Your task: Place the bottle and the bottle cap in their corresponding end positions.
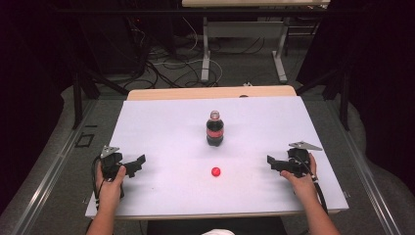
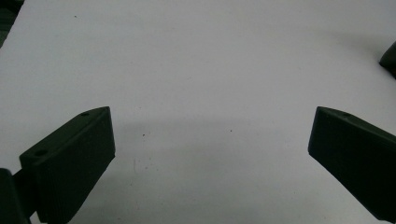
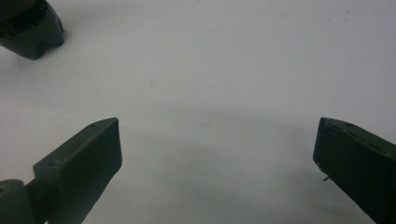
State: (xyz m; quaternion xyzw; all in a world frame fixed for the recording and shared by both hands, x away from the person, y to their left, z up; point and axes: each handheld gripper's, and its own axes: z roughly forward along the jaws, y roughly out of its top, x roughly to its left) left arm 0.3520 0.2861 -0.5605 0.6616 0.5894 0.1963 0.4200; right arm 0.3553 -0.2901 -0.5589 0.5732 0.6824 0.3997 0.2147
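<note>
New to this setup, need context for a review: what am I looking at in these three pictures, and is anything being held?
No robot arm here: a person holds a hand-held two-jaw tool in each hand. The high view looks down on a white table from the person's side. The left tool and right tool rest near the front corners, pointing inward. Between them stands a dark soda bottle with its cap off; the red cap lies in front of it. The other two pictures come from cameras riding on each tool, looking along its black jaws at the bare tabletop. Both tools have their jaws wide apart and hold nothing.
</note>
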